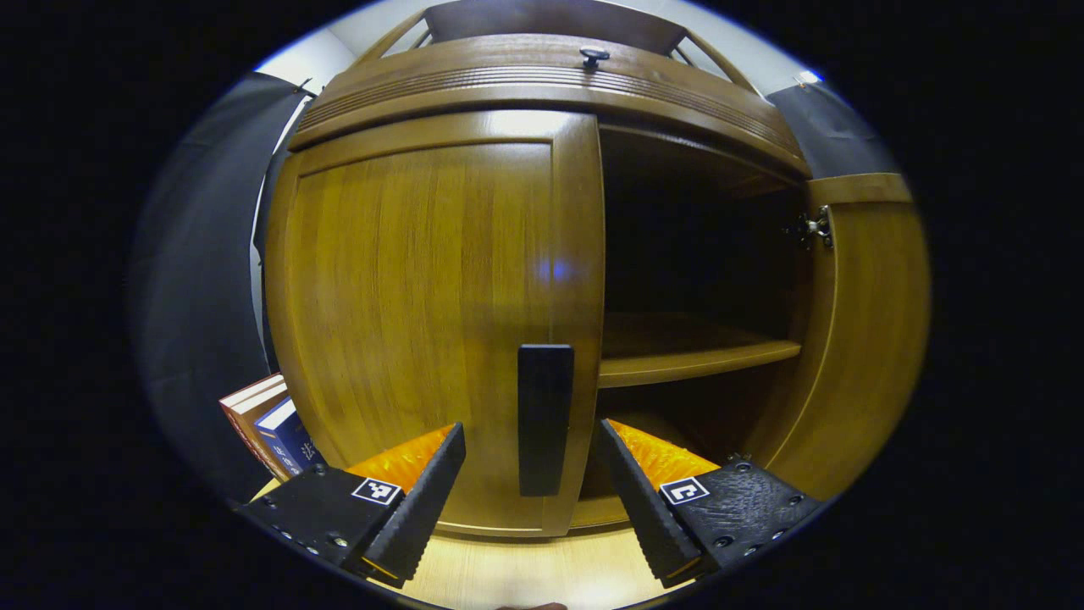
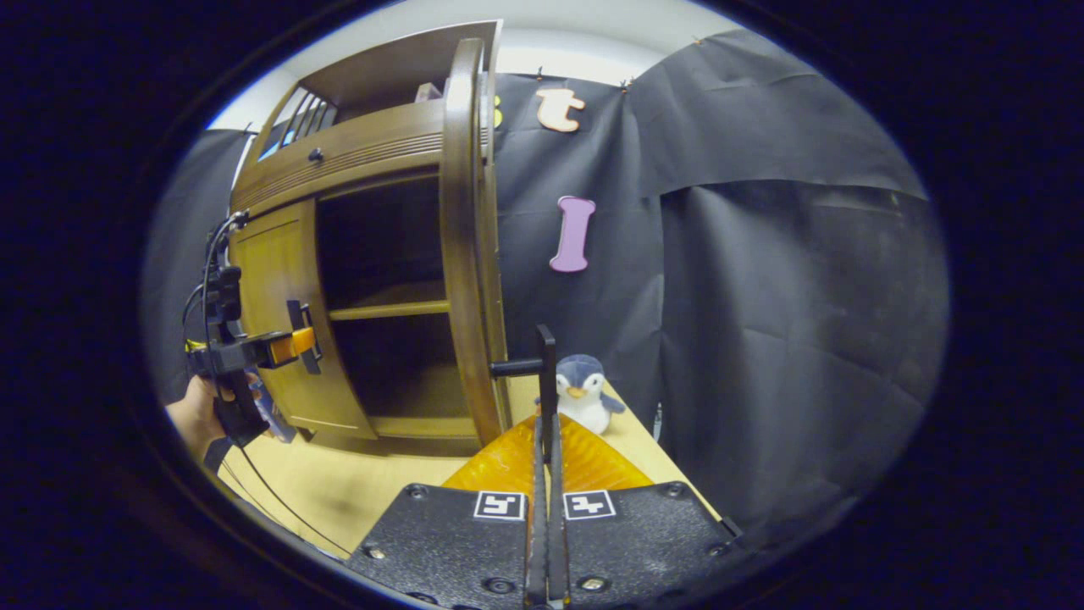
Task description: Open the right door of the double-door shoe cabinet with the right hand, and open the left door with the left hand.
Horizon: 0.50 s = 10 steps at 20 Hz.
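The wooden shoe cabinet (image 1: 542, 80) fills the left gripper view. Its left door (image 1: 415, 305) is closed, and the black vertical handle (image 1: 545, 419) stands between the spread fingers of my left gripper (image 1: 532, 445), which is open and not pressing on it. The right door (image 1: 864, 339) is swung wide, baring a shelf (image 1: 694, 360). In the right gripper view that right door (image 2: 461, 254) shows edge-on, and my right gripper (image 2: 546, 436) is shut on its black handle (image 2: 547, 360). Farther left there, a hand (image 2: 199, 415) holds the left gripper (image 2: 296, 339) at the left door (image 2: 279, 280).
Several books (image 1: 271, 419) lean beside the cabinet's left side. A plush penguin (image 2: 584, 394) sits on the light wooden tabletop (image 2: 339, 483) just behind the open right door. Black cloth walls close in on the right and back.
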Available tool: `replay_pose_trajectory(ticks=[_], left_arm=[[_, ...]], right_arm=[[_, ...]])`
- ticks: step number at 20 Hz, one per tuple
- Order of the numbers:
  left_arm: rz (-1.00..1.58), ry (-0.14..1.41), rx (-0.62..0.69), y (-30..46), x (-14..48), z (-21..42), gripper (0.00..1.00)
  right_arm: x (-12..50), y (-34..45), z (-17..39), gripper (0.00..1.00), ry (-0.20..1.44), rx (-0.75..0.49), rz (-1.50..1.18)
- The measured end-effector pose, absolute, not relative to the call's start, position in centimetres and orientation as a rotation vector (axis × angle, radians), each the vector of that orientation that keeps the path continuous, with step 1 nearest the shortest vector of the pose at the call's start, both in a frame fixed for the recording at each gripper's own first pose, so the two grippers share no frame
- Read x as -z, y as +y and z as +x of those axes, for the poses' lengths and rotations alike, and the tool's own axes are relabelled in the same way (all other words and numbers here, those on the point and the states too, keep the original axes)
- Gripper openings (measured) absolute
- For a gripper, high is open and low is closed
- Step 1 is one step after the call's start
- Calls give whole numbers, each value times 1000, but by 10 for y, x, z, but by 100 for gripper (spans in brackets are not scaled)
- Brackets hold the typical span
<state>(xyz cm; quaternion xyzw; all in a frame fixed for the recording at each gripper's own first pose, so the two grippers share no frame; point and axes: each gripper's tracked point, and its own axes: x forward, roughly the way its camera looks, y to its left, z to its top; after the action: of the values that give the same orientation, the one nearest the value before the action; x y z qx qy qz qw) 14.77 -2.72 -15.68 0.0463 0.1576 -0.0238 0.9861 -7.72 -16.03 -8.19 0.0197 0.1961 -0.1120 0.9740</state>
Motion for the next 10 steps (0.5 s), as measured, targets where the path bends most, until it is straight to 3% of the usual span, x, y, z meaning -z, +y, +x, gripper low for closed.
replay_pose_trajectory(ticks=[1,3,4,5,7,8,10], left_arm=[[89,322,54,-28,160,151,95],[93,321,48,-25,163,159,84],[89,325,50,-26,165,162,100],[83,328,58,-27,167,165,95],[81,310,78,-32,166,172,94],[82,297,89,-35,161,173,91],[94,280,116,-41,158,177,71]], right_arm=[[78,-163,-79,4,390,237,45],[71,-161,-84,4,374,235,65],[70,-158,-87,4,365,228,72],[67,-155,-89,4,353,222,74],[61,-145,-90,4,336,208,68],[61,-139,-91,4,332,202,64],[58,-130,-90,3,321,192,55]])
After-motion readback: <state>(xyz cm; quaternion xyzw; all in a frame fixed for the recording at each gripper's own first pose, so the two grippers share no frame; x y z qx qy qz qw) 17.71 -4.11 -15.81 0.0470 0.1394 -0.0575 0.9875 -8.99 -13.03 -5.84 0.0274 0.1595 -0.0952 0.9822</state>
